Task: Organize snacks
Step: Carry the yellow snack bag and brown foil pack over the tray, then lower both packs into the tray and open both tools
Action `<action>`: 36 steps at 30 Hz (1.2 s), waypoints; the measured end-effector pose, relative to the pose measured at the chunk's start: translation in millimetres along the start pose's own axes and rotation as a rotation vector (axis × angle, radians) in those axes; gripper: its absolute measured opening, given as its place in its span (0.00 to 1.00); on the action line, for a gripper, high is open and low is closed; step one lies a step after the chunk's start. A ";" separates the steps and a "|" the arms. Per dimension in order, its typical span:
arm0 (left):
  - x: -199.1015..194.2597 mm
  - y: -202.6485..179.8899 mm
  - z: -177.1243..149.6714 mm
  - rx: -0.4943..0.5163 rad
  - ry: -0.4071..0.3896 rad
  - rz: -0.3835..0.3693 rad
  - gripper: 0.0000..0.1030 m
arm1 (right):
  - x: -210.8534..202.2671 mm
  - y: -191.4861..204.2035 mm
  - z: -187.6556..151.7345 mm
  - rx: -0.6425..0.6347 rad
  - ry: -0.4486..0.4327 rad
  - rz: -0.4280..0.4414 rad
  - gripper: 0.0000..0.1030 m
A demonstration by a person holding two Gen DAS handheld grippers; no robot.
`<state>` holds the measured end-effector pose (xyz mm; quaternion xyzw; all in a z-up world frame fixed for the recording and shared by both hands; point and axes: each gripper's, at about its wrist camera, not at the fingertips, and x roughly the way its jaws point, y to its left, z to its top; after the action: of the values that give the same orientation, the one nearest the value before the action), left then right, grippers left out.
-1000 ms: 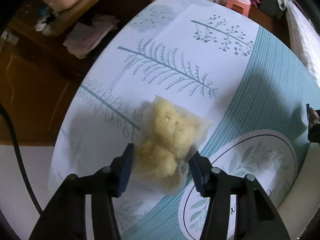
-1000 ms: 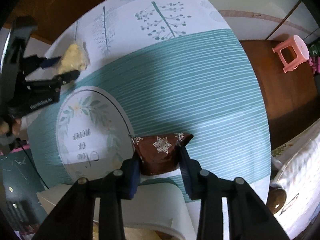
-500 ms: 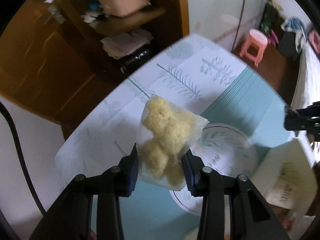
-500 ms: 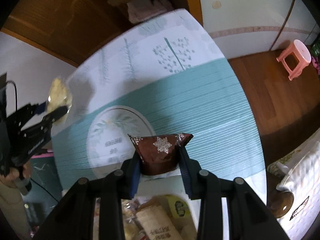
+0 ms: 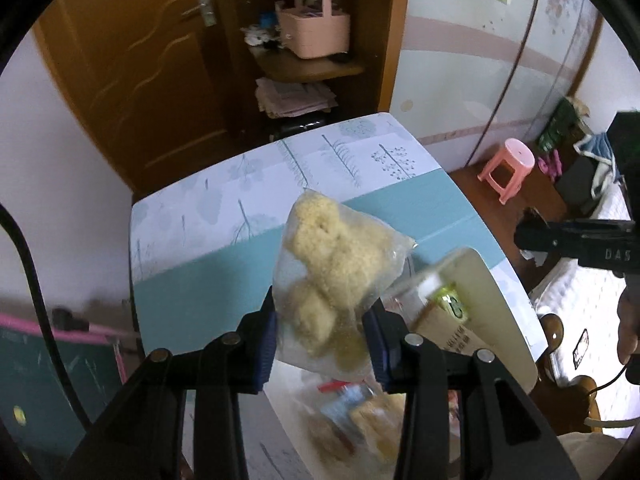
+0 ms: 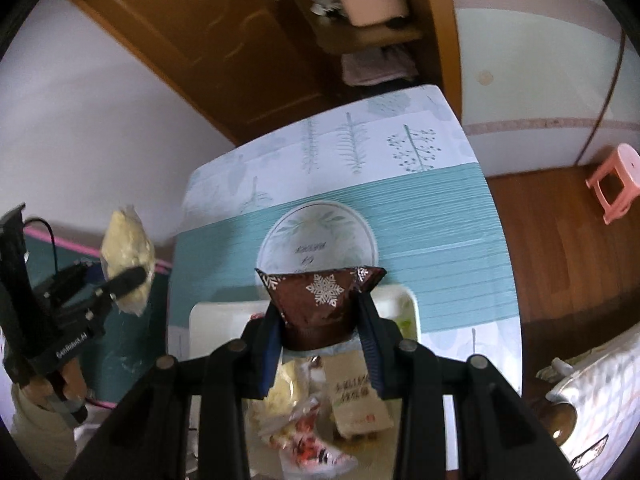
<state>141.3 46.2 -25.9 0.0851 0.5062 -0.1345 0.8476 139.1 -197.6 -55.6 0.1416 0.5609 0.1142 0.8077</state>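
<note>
My left gripper (image 5: pixel 324 332) is shut on a clear bag of yellow puffed snack (image 5: pixel 336 276) and holds it high above the table; the bag also shows in the right wrist view (image 6: pixel 128 256). My right gripper (image 6: pixel 320 328) is shut on a brown packet with white snowflakes (image 6: pixel 320 300), held above the white tray (image 6: pixel 212 316). The tray holds several snack packets (image 6: pixel 356 400). In the left wrist view the tray (image 5: pixel 492 296) lies below and to the right of the bag.
The table has a teal and white leaf-print cloth (image 6: pixel 440 240) with a round printed emblem (image 6: pixel 316 236). A pink stool (image 5: pixel 508 164) stands on the wooden floor at right. A wooden door and shelf with a pink basket (image 5: pixel 312 28) are behind.
Both grippers have risen well above the table with their packets and drawn back over the white tray. The table looks smaller and more of the room shows.
</note>
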 end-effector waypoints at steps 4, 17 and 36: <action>-13.1 -17.4 -41.2 -0.069 -0.012 0.015 0.37 | -10.6 6.2 -23.2 -0.052 -0.011 0.004 0.35; -1.8 -43.8 -99.5 -0.215 -0.013 0.071 0.37 | -8.5 17.6 -60.6 -0.108 0.013 0.024 0.38; -23.2 -47.3 -108.6 -0.281 -0.079 0.109 0.88 | -33.8 33.2 -75.7 -0.119 -0.107 -0.047 0.63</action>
<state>25.3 35.0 -57.2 -0.0121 0.4810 -0.0194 0.8764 55.6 -170.6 -39.2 0.0860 0.5123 0.1206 0.8460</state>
